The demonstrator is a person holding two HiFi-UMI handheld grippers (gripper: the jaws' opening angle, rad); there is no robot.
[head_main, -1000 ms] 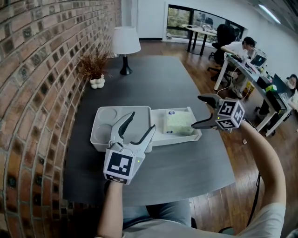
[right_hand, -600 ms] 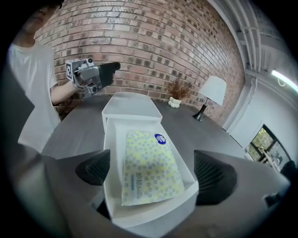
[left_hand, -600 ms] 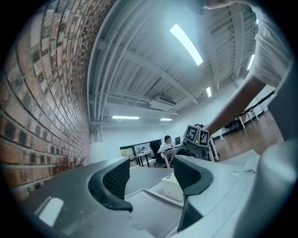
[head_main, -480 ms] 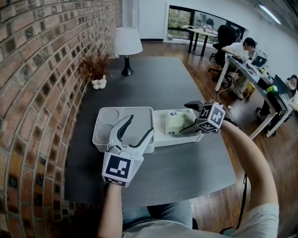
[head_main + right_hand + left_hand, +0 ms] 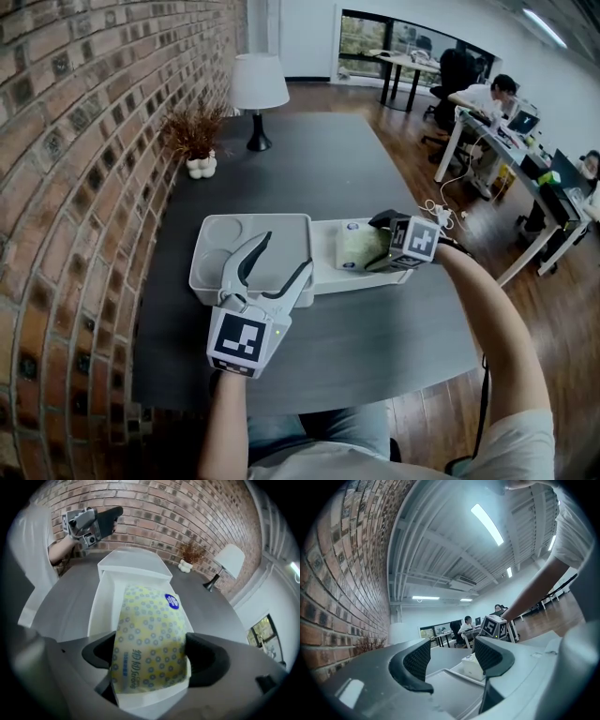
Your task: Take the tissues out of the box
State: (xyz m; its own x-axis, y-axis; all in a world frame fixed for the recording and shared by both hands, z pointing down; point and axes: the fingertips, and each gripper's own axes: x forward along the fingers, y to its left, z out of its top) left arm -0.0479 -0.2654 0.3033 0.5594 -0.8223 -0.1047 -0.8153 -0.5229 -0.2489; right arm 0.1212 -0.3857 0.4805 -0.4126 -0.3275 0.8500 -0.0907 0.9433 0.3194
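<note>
A yellow, ring-patterned tissue pack (image 5: 354, 249) (image 5: 149, 639) lies in the right half of a white box (image 5: 323, 281) (image 5: 106, 597) on the dark table. My right gripper (image 5: 374, 244) (image 5: 150, 660) reaches in from the right. Its jaws are closing, one on each side of the pack's near end, and both pads press into the bulging wrapper. My left gripper (image 5: 286, 248) (image 5: 452, 656) hovers over the box's left half (image 5: 251, 218), open with nothing between its fingers. The left gripper view shows the pack (image 5: 471, 665) beyond the jaws.
A brick wall runs along the table's left side. A white lamp (image 5: 259, 86) and a dried plant in a white vase (image 5: 195, 141) stand at the far end. A cable (image 5: 437, 214) lies at the table's right edge. People sit at desks (image 5: 487, 103) beyond.
My right gripper came in leftward from beside the box and its jaws went from wide open to closed around the tissue pack's end. The left gripper barely moved.
</note>
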